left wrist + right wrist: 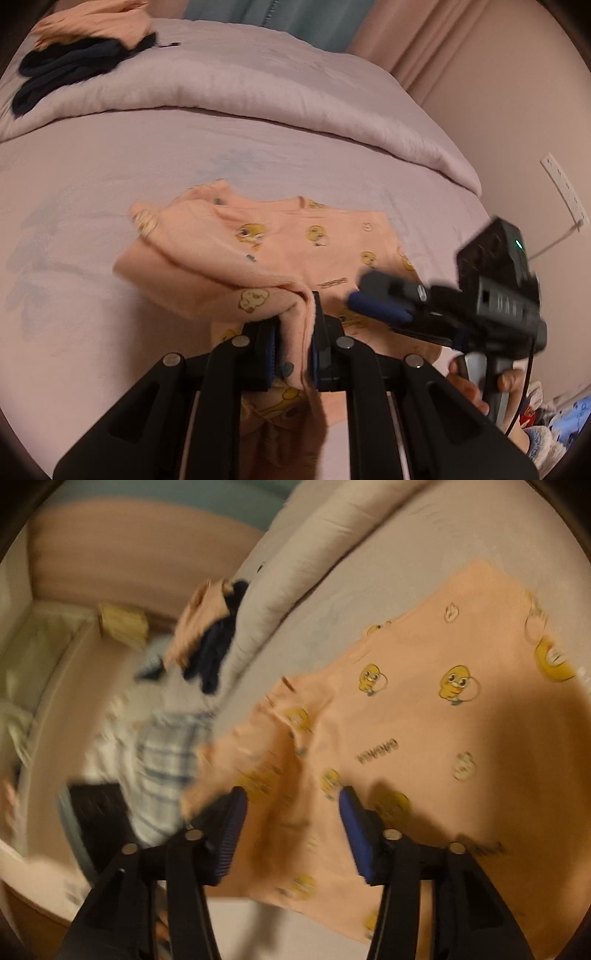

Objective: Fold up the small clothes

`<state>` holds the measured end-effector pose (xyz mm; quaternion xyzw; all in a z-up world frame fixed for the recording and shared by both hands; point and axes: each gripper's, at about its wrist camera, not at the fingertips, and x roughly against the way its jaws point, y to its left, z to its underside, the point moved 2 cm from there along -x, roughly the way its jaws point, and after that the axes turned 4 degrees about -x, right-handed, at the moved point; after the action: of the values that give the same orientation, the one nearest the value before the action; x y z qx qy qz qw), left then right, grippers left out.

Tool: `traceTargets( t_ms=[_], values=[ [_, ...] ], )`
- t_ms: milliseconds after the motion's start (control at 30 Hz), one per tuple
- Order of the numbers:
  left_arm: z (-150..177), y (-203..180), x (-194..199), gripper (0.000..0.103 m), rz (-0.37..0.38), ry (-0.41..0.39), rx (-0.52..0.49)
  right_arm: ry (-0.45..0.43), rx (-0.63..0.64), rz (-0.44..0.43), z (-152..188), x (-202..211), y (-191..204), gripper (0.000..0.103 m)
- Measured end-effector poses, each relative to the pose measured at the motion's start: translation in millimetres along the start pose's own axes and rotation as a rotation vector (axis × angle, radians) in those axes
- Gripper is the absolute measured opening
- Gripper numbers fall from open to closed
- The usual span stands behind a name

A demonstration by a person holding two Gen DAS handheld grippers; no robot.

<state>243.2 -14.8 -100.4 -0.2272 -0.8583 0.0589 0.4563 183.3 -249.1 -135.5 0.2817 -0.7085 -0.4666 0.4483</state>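
A small peach shirt with yellow duck prints (295, 240) lies on the pale lilac bed sheet (92, 192). My left gripper (295, 325) is shut on a bunched fold of the shirt's left side and lifts it over the body. My right gripper (373, 295) is seen from the side, low over the shirt's right part. In the right wrist view the shirt (424, 720) spreads out under my right gripper (291, 805), whose blue pads (352, 812) stand wide apart with nothing between them.
A rolled lilac duvet (295, 96) runs across the back of the bed. A pile of dark navy and peach clothes (81, 55) lies at the far left. A plaid garment (166, 760) hangs at the bed edge. A wall with a socket strip (563, 190) is on the right.
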Motion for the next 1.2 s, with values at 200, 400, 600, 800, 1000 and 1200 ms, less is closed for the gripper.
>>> traceTargets(
  t_ms=[200, 400, 600, 800, 1000, 1200],
  values=[
    [-4, -33, -37, 0.017, 0.033, 0.075, -0.1, 0.102, -0.137, -0.101, -9, -16, -11, 0.07],
    [-10, -56, -62, 0.034, 0.088, 0.139, -0.223, 0.083, -0.126, -0.076, -16, 1, -12, 0.07],
    [-11, -70, -62, 0.061, 0.219, 0.138, -0.221, 0.098, -0.077, 0.002, -24, 3, -12, 0.07],
    [5, -31, -29, 0.061, 0.19, 0.096, -0.168, 0.136, 0.027, 0.063, -19, -2, -11, 0.07],
    [41, 25, -4, 0.063, 0.12, 0.078, 0.009, 0.126, 0.196, 0.273, -11, -22, -3, 0.035],
    [67, 48, 9, 0.063, 0.115, 0.057, 0.137, 0.039, 0.304, 0.345, -9, -16, 13, 0.009]
  ],
)
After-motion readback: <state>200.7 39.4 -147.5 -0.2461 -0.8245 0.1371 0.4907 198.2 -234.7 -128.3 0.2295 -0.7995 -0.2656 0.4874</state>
